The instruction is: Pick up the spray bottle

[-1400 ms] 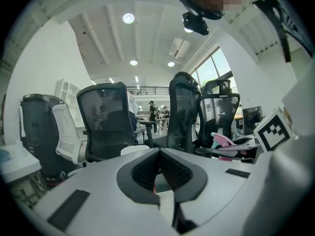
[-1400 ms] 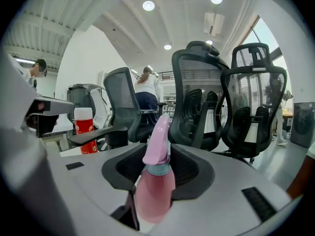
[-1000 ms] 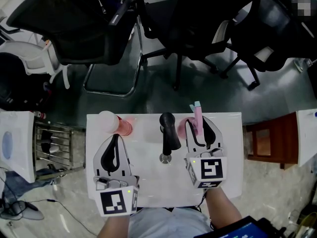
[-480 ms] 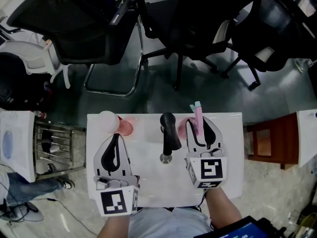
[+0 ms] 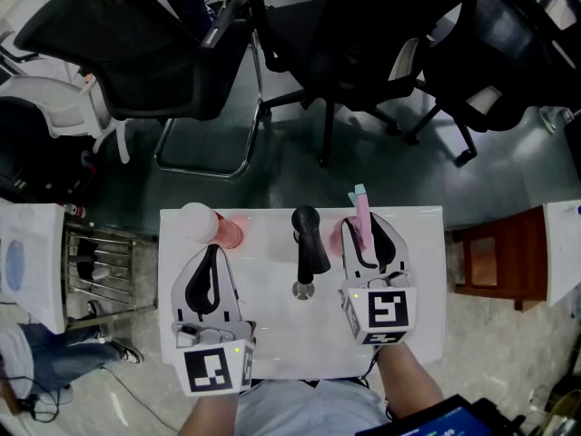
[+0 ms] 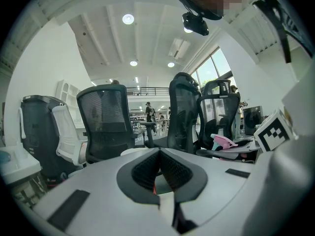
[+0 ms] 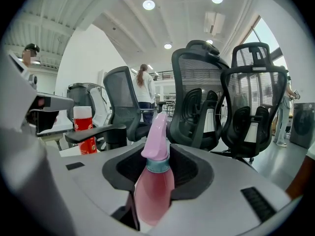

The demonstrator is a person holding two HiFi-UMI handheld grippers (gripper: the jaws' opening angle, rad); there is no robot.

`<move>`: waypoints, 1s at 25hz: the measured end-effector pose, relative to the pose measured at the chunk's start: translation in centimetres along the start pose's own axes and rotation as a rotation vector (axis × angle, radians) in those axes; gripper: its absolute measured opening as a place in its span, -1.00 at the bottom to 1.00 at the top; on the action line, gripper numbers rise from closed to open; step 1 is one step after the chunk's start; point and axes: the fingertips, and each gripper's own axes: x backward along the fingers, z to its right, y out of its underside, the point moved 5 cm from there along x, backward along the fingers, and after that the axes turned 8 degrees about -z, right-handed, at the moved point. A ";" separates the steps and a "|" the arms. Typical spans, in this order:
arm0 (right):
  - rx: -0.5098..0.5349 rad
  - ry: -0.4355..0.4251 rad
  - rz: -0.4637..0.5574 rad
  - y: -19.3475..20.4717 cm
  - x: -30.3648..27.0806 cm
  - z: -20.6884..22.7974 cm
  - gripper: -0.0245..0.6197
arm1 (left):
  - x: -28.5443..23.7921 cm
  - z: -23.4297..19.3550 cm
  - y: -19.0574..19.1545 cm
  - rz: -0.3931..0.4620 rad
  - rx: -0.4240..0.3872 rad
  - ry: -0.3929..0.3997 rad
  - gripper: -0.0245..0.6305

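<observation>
So the right gripper (image 7: 160, 154) has its jaws closed in on the translucent pink plastic spray bottle (image 7: 153, 191). They've just been squeezing inward, and the dark pads now sit against both sides of the bottle's body. The pink trigger head and its teal collar stick up past the jaw tips, with the nozzle pointing away from the person. From the head view the bottle is on the far right part of the white counter (image 5: 272, 334), close to the back edge. I can't tell whether its base is touching the surface or not.

The left gripper (image 6: 158, 154) is doing nothing much. Its jaws are pressed together with nothing between them, and it's parked over the near left side of the counter, well apart from the bottle.

Between the two grippers there's a black handle-shaped piece (image 5: 309, 243) on a small round metal base, just left of the bottle. Further left, near the back left corner, there's a red cylindrical canister with a white top (image 5: 204, 225), which looks upright in the right gripper view.

Beyond the counter there's a row of black mesh office chairs (image 5: 136, 44) on a dark glossy floor.
</observation>
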 end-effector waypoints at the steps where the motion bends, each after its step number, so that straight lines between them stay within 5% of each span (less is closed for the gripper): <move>1: -0.001 0.000 0.002 -0.1 0.1 0.0 -0.44 | 0.0 0.0 -0.1 0.000 0.000 0.000 -0.88; 25: 0.009 -0.008 0.107 -3.0 6.1 1.4 -0.45 | 3.8 3.5 -2.4 0.069 -0.010 0.012 -0.88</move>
